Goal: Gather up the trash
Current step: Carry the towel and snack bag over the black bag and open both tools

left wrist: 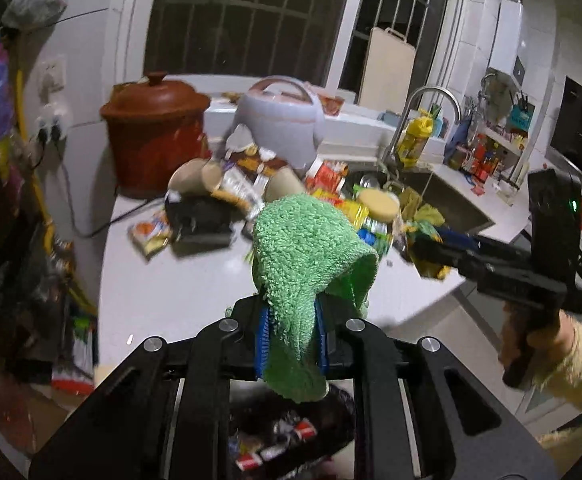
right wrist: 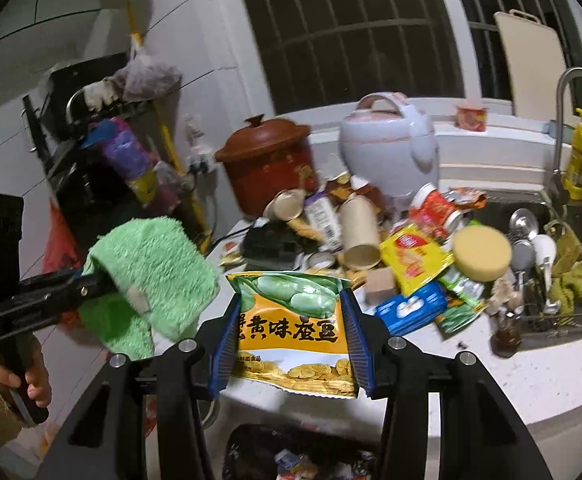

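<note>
The left gripper (left wrist: 291, 332) is clamped on a green cloth (left wrist: 311, 256), lifted clear of the counter (left wrist: 179, 280) so it stays out of the trash. The right gripper (right wrist: 291, 344) pinches a yellow snack bag (right wrist: 291, 320) by its sides, held past the counter's front edge above the black-lined bin (right wrist: 291, 456), seemingly ready for dropping.

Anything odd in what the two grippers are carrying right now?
Yes. The left gripper is shut on a green cloth, which looks like a cleaning rag rather than trash. The right gripper holds a yellow snack bag, plainly trash, above the bin.
</note>
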The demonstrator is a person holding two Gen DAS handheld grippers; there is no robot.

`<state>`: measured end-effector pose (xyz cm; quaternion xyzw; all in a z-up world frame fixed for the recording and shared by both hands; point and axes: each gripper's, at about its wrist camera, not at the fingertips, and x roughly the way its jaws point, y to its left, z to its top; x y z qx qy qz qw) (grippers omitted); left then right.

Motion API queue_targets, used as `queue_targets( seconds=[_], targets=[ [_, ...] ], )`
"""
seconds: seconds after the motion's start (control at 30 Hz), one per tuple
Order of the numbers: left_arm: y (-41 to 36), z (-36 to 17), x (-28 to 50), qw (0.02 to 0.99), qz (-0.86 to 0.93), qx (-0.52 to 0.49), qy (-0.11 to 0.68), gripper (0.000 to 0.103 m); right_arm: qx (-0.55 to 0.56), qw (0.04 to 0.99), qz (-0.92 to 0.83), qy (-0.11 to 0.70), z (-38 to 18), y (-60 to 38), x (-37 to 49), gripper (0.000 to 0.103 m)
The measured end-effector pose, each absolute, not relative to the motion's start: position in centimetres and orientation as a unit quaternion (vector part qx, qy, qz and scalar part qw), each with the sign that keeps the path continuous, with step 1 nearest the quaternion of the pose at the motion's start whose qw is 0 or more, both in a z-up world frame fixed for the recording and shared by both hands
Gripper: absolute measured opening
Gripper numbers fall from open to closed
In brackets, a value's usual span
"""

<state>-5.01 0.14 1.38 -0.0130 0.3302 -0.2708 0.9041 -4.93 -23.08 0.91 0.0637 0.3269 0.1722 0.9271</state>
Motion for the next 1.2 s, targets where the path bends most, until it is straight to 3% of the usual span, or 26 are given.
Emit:
queue_targets(
  seconds=[0.23,0.5,0.97,1.0,1.03,1.07,1.1,1.13,1.2],
  targets=[
    [2.0,-2.3,-9.1,0.879,-0.269,-0.014,0.394,0.017,0.039,0.900,0.215,0.377,-1.8,-19.8,-6.2,0.048],
    [3.3,-13.6,-11.1,0.823,-0.249,-0.016,0.510,0.017,0.000,0.847,0.244,0.473,-8.5,-16.7,-8.9,0.048],
    [2.2,-39.3,-7.8,0.739,-0.186,-0.019,0.648,0.018,-0.032,0.754,0.178,0.632,-34.3,-15.1,-8.8,0.048],
    [2.0,-40.4,-7.5,0.734,-0.184,-0.015,0.653,0.020,-0.032,0.750,0.174,0.637,-35.7,-15.2,-8.6,0.049],
    [1.7,-42.4,-7.1,0.726,-0.177,-0.005,0.664,0.029,-0.037,0.747,0.163,0.644,-37.5,-15.2,-8.2,0.050],
    [1.5,-43.8,-6.8,0.720,-0.170,0.003,0.673,0.034,-0.040,0.744,0.154,0.649,-38.7,-15.3,-7.8,0.062],
    [1.2,-44.7,-6.5,0.716,-0.164,0.006,0.679,0.047,-0.040,0.744,0.139,0.653,-40.4,-15.5,-7.4,0.073],
    [1.2,-45.5,-6.3,0.713,-0.157,0.009,0.683,0.060,-0.041,0.743,0.130,0.655,-41.2,-15.6,-7.0,0.074],
    [1.4,-47.4,-6.0,0.707,-0.146,0.012,0.692,0.063,-0.038,0.734,0.116,0.668,-43.6,-16.0,-6.5,0.074]
  ],
)
